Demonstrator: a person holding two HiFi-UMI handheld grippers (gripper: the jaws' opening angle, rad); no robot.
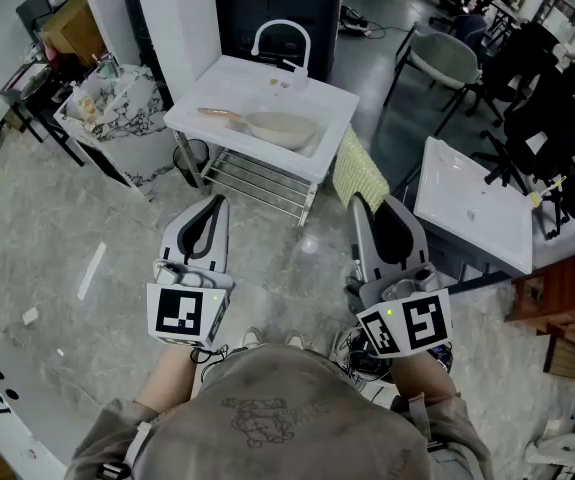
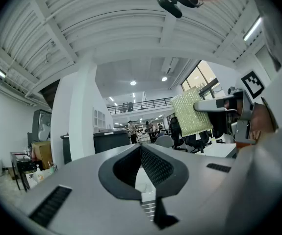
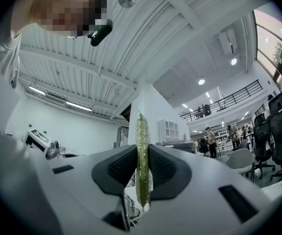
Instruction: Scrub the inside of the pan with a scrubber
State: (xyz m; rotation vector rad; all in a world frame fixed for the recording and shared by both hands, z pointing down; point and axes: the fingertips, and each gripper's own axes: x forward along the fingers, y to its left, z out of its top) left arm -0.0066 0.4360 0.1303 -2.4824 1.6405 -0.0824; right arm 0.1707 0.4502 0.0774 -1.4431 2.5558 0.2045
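Since nothing has touched the pan yet, this is really the walk-up stage. The beige round frying pan (image 1: 282, 128) lies in the basin of the white sink on its wire-shelf stand (image 1: 229, 76), with its tan handle (image 1: 219, 115) pointing toward the sink's left side. Both grippers are on the near side of that sink, well apart from it.

The right gripper (image 1: 367, 206) has its jaws clamped on a flat yellow-green mesh scrubber pad (image 1: 359, 173). In the right gripper view the pad (image 3: 141, 155) stands edge-on and upright between the dark pads, pinched low down, with most of it sticking out past the jaw tips. From above, it pokes toward the sink's front right corner. The left gripper (image 1: 215, 208) has its jaws fully together with nothing between them, and in the left gripper view (image 2: 141, 153) you can see them meet, with the scrubber (image 2: 192, 114) off to the side.

What I'd worry about from here:

- The pad is thin and held by one end, so I'd guess it folds over or drags out of the jaws once it gets pushed hard against the pan floor.
- The pan looks loose in the basin. If the left gripper doesn't open and pin the handle, scrubbing will probably just spin or shove the pan around the sink.
- Coming in too steep could put the hard jaw tips on the coating instead of the mesh.
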